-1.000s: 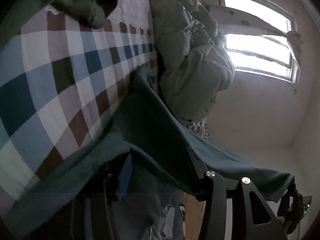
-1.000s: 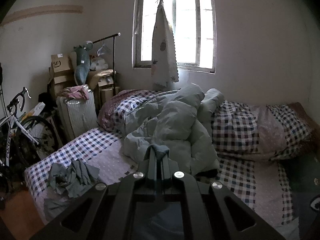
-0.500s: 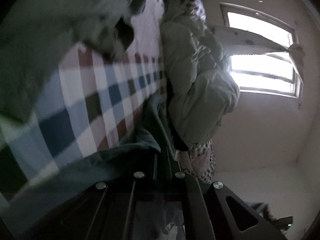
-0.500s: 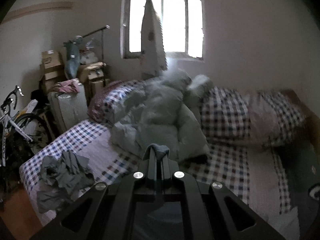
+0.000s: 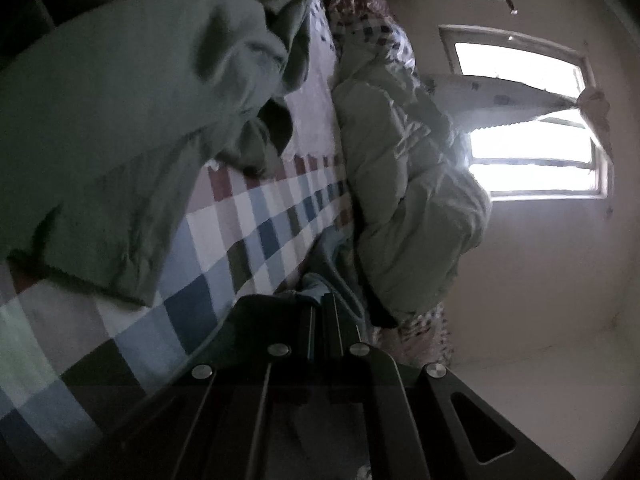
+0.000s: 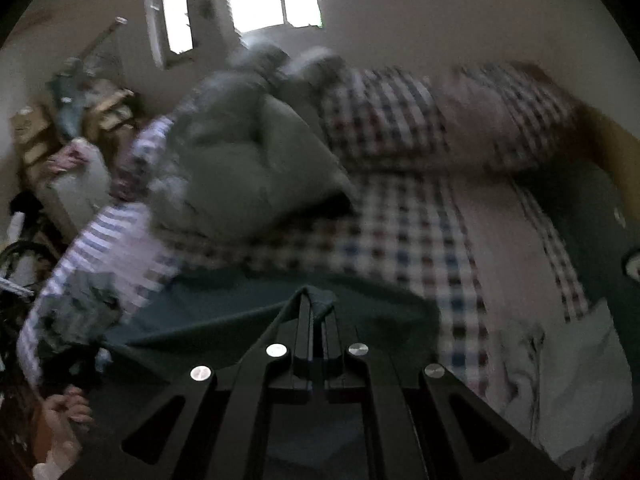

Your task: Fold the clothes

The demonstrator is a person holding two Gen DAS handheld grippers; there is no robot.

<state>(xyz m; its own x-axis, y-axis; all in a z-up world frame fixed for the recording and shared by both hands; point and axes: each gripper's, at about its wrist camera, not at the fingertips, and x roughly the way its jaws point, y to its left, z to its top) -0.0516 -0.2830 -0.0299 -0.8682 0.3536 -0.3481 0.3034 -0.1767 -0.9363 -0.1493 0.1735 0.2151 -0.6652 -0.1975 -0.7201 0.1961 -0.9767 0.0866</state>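
Observation:
A dark green garment (image 6: pixel 248 312) lies spread over the checked bedsheet (image 6: pixel 404 240) in the blurred right wrist view. My right gripper (image 6: pixel 317 300) is shut on a corner of it, the cloth bunched over the tips. In the left wrist view, which is rolled on its side, my left gripper (image 5: pixel 320 300) is shut on a fold of the same dark green garment (image 5: pixel 324 264) low over the checked bedsheet (image 5: pixel 248 236). A person's hand (image 6: pixel 60 412) shows at the lower left of the right wrist view.
A grey-green crumpled garment (image 5: pixel 132 128) lies on the sheet close to the left gripper. A pale green duvet (image 6: pixel 244 152) is heaped mid-bed, with checked pillows (image 6: pixel 400 120) beyond it. Pale clothes (image 6: pixel 576 372) lie at the right. Boxes and a bicycle stand left of the bed.
My left gripper has shut on the dark green cloth and turned. My right gripper, still holding its corner, has dropped towards the bed, and the garment now lies spread on the sheet.

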